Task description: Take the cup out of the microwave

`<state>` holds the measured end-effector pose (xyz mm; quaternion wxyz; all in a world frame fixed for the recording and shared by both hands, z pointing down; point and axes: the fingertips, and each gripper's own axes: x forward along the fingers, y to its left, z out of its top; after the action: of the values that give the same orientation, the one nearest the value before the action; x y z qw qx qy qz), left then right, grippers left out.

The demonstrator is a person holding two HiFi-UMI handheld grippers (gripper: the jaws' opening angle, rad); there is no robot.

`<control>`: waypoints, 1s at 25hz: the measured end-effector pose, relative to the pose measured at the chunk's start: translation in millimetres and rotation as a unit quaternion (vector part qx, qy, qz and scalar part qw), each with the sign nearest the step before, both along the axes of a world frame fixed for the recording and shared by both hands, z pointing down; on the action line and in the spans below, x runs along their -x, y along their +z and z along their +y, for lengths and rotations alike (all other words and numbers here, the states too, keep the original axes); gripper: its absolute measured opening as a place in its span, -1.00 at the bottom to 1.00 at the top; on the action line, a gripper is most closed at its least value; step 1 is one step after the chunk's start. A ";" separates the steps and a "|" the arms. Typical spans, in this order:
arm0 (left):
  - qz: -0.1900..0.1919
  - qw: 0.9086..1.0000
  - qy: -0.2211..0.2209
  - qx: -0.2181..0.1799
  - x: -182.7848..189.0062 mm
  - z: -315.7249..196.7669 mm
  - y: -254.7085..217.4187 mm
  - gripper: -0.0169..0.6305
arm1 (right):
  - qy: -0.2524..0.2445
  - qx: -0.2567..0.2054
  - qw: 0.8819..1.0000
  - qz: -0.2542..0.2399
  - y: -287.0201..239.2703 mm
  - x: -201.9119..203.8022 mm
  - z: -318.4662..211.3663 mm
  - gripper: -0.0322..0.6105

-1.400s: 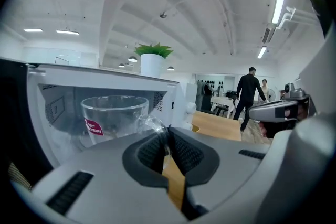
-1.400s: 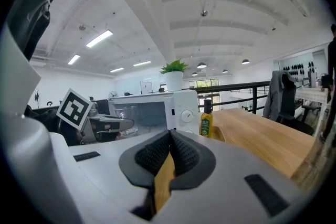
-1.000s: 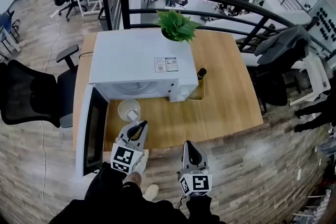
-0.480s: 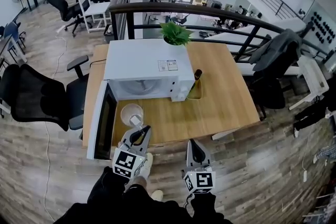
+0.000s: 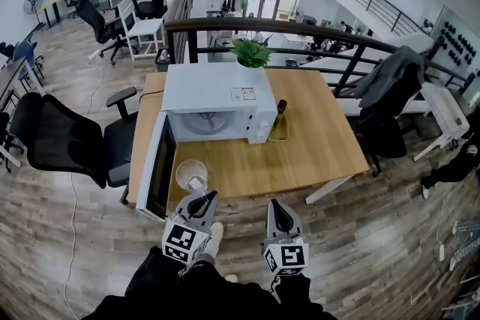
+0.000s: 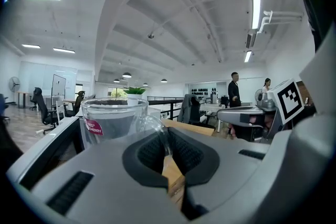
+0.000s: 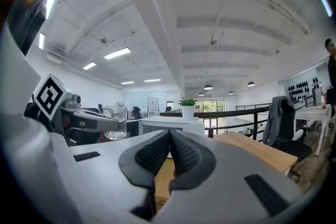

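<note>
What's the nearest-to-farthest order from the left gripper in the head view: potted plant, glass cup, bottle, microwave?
1. glass cup: at the tips of the left gripper, held by its handle.
2. microwave: behind the cup, with its door open.
3. bottle: by the microwave's right side.
4. potted plant: behind the microwave, at the table's far edge.

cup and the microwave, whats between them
Only bare wooden table lies between the cup and the microwave, as the head view shows; the open door stands beside the cup.
</note>
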<state>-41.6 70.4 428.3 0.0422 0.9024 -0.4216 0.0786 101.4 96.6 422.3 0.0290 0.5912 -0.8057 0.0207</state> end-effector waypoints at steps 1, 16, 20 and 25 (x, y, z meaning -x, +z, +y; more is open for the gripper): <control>-0.002 1.000 0.000 0.000 2.1 7.9 -1.6 -0.87 | -0.001 -0.001 1.000 0.000 -2.4 1.3 6.1 -0.85; -0.009 1.000 0.006 -0.004 8.6 54.4 -1.1 -0.87 | -0.007 -0.009 1.000 -0.002 -4.8 6.1 37.5 -0.86; -0.010 1.000 0.008 -0.004 5.1 52.9 -3.4 -0.87 | -0.009 -0.010 1.000 -0.007 -7.5 4.6 35.4 -0.86; -0.014 1.000 0.012 -0.004 2.9 51.0 -1.8 -0.87 | -0.008 -0.009 1.000 -0.006 -5.9 2.6 32.7 -0.86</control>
<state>-44.4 121.4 426.5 0.0318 0.9063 -0.4118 0.0896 98.8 129.3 416.4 0.0191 0.5848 -0.8108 0.0170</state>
